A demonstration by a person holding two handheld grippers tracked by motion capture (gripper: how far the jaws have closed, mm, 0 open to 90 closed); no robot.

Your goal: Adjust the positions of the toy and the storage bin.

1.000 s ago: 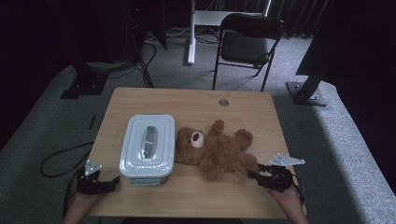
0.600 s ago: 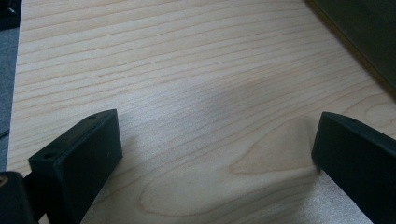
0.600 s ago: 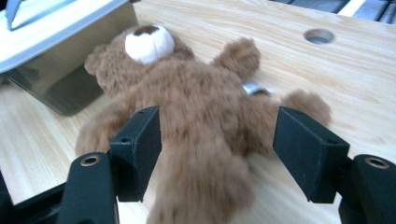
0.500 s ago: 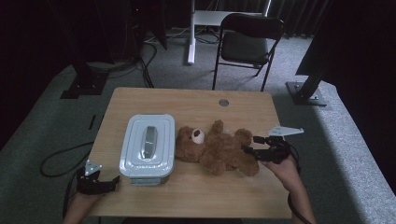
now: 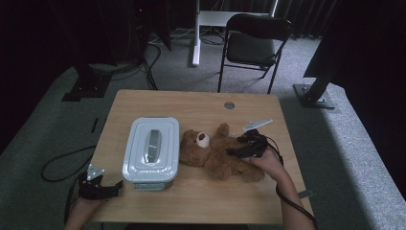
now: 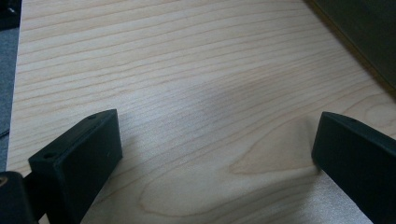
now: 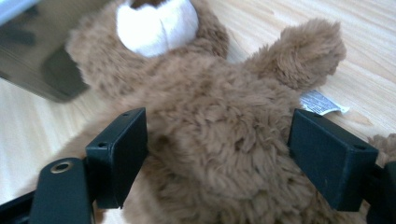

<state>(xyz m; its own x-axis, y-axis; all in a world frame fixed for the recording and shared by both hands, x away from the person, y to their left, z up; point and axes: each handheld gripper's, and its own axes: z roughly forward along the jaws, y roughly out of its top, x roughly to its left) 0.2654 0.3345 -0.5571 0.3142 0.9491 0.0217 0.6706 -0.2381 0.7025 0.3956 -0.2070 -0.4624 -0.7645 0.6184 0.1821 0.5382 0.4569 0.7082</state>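
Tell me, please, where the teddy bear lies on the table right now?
In the high view the teddy bear lies right of centre, beside the lidded container.

Bare surface (image 5: 158,103) along the far edge and near strip, lidded white box (image 5: 152,149) blocking centre-left, teddy bear (image 5: 220,153) touching its right side, no gap between.
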